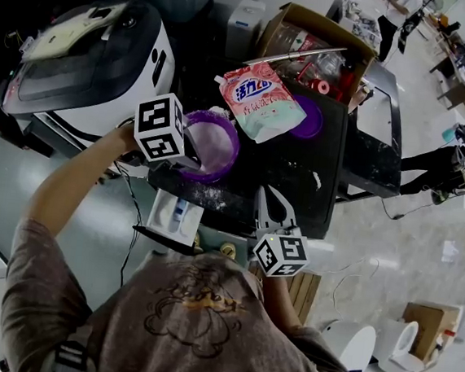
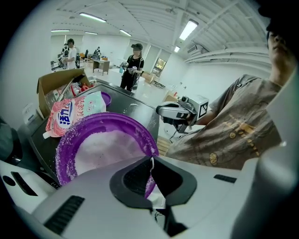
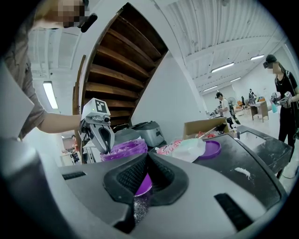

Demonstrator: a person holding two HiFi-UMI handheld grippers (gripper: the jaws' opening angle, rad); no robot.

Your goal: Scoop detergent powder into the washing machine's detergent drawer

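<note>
A purple tub of white detergent powder stands at the black tabletop's near left corner. My left gripper is shut on the tub's near rim, and the powder fills the view behind its jaws. My right gripper hangs at the table's front edge, right of the tub and apart from it. It is shut on a small purple piece dusted with powder, which looks like the scoop. Below the table edge, the white detergent drawer is pulled out of the washing machine.
A pink detergent bag lies behind the tub, partly on the purple lid. A cardboard box of clutter stands at the back. Spilled powder dots the black table. People stand far off in the room.
</note>
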